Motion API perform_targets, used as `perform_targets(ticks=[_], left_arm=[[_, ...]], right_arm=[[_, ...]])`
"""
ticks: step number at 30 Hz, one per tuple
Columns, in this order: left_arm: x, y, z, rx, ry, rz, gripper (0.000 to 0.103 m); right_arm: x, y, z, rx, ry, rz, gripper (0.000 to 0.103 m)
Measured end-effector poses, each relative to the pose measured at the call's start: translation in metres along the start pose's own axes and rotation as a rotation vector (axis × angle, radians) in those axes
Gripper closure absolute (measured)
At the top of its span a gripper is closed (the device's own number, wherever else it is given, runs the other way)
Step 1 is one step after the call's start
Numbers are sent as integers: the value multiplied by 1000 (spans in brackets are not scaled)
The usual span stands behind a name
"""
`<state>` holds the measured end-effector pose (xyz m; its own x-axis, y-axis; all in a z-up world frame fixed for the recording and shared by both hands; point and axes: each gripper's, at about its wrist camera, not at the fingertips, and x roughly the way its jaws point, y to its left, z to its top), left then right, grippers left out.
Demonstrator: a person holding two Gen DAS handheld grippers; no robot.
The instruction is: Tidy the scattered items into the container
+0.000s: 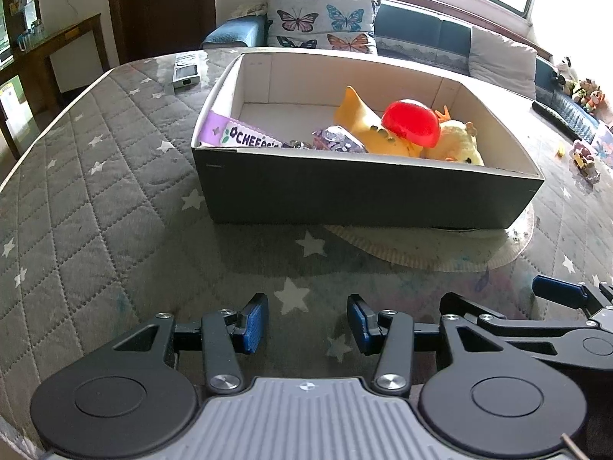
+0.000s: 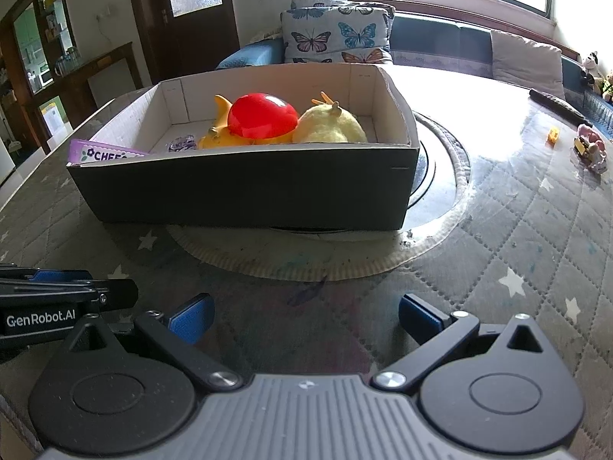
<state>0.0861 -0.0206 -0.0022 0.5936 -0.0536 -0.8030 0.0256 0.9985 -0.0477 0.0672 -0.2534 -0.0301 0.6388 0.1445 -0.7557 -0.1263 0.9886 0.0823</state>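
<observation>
A dark cardboard box (image 1: 356, 195) (image 2: 245, 191) with a white inside stands on the quilted table. In it lie a red bowl-like shell (image 1: 412, 122) (image 2: 262, 115), an orange plastic toy (image 1: 364, 122) (image 2: 220, 136), a yellow plush toy (image 1: 461, 140) (image 2: 331, 124), a purple packet (image 1: 237, 134) (image 2: 101, 153) and a small purple patterned item (image 1: 339, 140). My left gripper (image 1: 308, 324) hovers open over the table, short of the box, with nothing between its blue pads. My right gripper (image 2: 304, 318) is open and empty too, close beside the left one.
A small pink toy (image 2: 592, 151) (image 1: 584, 159) and a tiny yellow piece (image 2: 552, 135) lie on the table at the far right. A silver remote (image 1: 186, 71) lies beyond the box on the left; a dark remote (image 2: 557, 107) at the right. The box rests on a round turntable (image 2: 440, 176). Sofa cushions stand behind.
</observation>
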Motion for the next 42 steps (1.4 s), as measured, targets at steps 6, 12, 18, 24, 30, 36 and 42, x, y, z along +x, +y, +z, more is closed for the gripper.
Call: perform_targets(ticks=[6, 12, 18, 24, 30, 36, 42], left_arm=[[2, -2, 3, 3, 2, 5, 55], [4, -3, 7, 5, 3, 10, 56], [6, -4, 9, 10, 10, 12, 56], [6, -4, 9, 8, 7, 12, 56], [7, -4, 11, 8, 2, 13, 56], [7, -3, 13, 0, -4, 12, 59], [8, -4, 15, 1, -10, 16, 60]], right_arm=[[2, -2, 2, 3, 4, 2, 0], [5, -3, 6, 6, 8, 3, 0], [8, -3, 8, 3, 10, 1, 0], [8, -3, 8, 2, 9, 2, 0], [9, -4, 9, 6, 7, 3, 0], [11, -3, 11, 3, 7, 3, 0], [13, -2, 13, 4, 6, 2, 0]])
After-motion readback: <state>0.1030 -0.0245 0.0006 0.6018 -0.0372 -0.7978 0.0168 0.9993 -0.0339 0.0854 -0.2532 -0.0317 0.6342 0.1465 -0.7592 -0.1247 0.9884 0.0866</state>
